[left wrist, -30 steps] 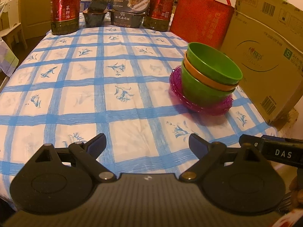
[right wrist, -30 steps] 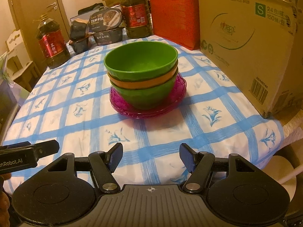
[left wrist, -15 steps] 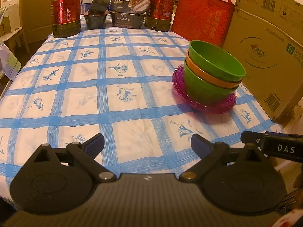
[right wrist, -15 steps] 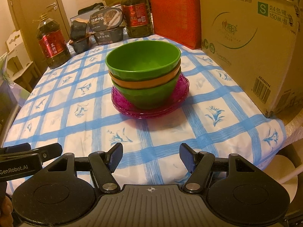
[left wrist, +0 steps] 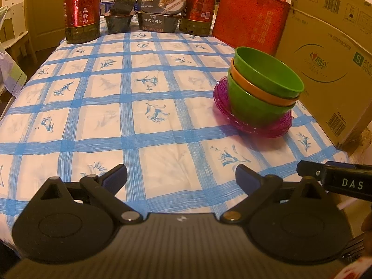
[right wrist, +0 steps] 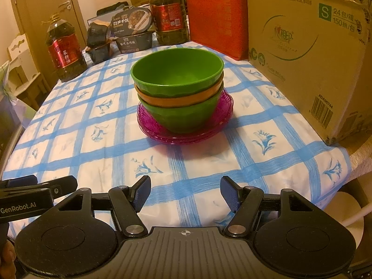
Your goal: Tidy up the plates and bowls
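Stack of three nested plastic bowls [right wrist: 177,93], green-orange-green, sits on magenta ribbed plates [right wrist: 148,125] on your desk [right wrist: 197,162], near the cardboard box [right wrist: 302,58]. Left hand-held gripper [left wrist: 181,176] and right hand-held gripper [right wrist: 184,193] both gape, empty. Grabbing one rim could tip the stack or drag the plates.

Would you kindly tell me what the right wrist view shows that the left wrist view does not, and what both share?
Only the right wrist view shows the inside of the top green bowl, the door handle and the right gripper open over bare cloth. Only the left wrist view shows the left gripper, open and empty. Both show the bowl stack on the pink plates, two oil bottles, the red bag and the cardboard box.
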Demonstrator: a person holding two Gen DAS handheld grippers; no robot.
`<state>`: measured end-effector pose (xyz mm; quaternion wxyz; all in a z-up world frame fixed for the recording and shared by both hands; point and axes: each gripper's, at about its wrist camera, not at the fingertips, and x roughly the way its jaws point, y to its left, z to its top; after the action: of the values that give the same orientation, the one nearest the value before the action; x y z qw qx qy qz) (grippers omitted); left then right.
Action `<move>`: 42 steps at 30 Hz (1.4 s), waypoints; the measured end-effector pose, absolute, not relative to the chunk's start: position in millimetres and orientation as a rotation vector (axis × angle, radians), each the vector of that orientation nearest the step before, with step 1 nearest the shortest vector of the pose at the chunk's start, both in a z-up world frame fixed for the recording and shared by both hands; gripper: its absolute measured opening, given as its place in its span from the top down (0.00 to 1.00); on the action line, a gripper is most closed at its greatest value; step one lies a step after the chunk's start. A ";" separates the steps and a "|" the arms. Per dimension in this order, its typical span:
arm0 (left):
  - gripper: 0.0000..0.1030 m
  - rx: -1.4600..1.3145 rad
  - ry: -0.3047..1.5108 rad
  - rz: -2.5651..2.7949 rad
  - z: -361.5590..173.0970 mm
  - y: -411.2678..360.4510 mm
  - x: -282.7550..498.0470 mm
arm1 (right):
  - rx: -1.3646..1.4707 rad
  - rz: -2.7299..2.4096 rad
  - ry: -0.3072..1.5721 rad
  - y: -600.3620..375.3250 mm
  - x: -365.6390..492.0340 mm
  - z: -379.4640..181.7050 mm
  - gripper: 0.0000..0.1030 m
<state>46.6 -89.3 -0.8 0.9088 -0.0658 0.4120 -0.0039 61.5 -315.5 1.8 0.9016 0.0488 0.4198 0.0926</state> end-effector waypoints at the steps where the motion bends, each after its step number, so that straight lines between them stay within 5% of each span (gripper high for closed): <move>1: 0.04 -0.135 0.851 -0.008 -1.1 -89.1 46.5 | 0.100 0.192 0.869 -315.8 61.4 1.6 0.36; 42: 0.04 -0.135 0.857 -0.009 -4.7 -89.1 46.6 | 0.099 0.191 0.871 -316.0 62.2 0.4 0.36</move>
<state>46.6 -89.1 -4.7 0.9074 -0.0655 0.4152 -0.0043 62.2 -316.0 0.4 0.9011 0.0478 0.4210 0.0923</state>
